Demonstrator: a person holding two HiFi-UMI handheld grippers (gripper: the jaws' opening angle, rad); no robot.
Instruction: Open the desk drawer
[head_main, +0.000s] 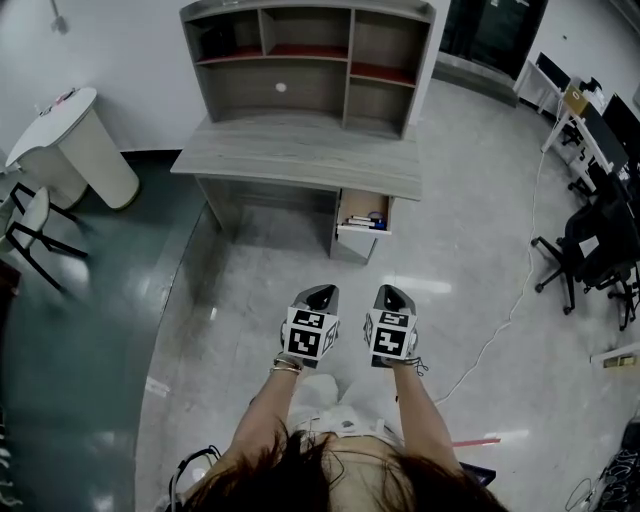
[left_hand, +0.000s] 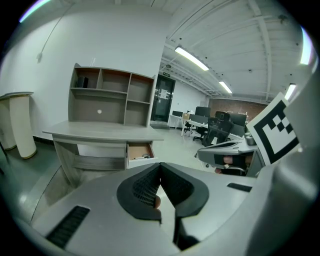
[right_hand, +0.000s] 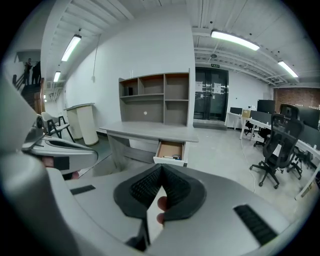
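Observation:
The grey desk (head_main: 300, 160) with a shelf hutch stands against the far wall. Its drawer (head_main: 364, 222) under the right end is pulled out, with small items inside; the drawer (left_hand: 140, 152) and the drawer (right_hand: 170, 151) also show in both gripper views. My left gripper (head_main: 320, 297) and right gripper (head_main: 393, 297) are held side by side over the floor, well short of the desk. Both are shut with nothing between the jaws. In each gripper view the black pads (left_hand: 150, 190) and pads (right_hand: 147, 187) meet at the tips.
A white curved stand (head_main: 75, 150) and a black-framed chair (head_main: 35, 235) are at the left. Office chairs (head_main: 595, 250) and desks stand at the right. A white cable (head_main: 515, 300) runs across the floor right of my grippers.

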